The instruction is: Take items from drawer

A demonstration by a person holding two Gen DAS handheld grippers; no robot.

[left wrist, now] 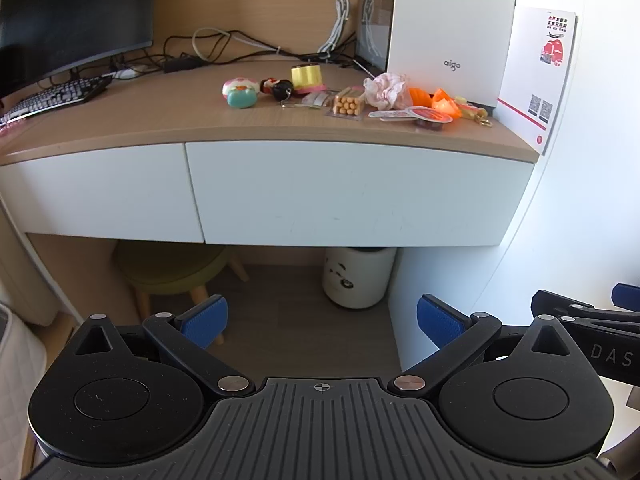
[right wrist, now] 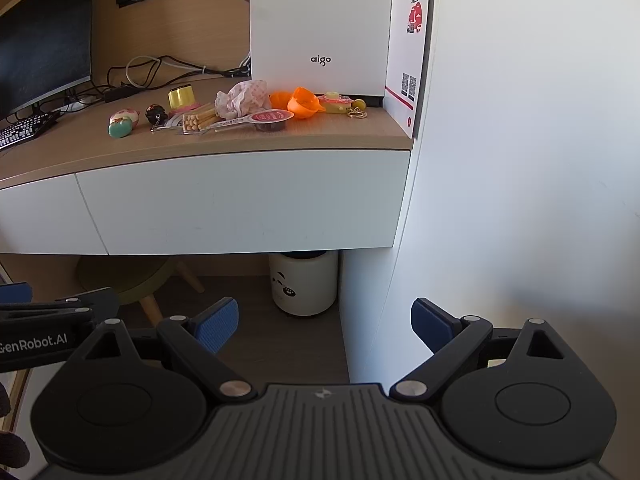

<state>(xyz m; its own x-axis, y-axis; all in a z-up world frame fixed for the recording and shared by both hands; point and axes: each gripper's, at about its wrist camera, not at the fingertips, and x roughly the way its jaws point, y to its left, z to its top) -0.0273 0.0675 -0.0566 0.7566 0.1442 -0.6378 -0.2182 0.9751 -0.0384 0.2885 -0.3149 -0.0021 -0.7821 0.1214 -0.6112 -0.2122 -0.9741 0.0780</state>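
The white right-hand drawer under the wooden desk is pushed in flush. Several small items lie in a row on the desktop above it: a teal and pink toy, a yellow roll, a pack of biscuit sticks, a crumpled pink cloth, orange shells. My left gripper hangs open and empty, well back from the drawer front. My right gripper is open and empty too, beside it.
A white aigo box and a printed card stand at the desk's right end against the wall. Monitor, keyboard and cables sit left. Below the desk are a green stool and a panda bin.
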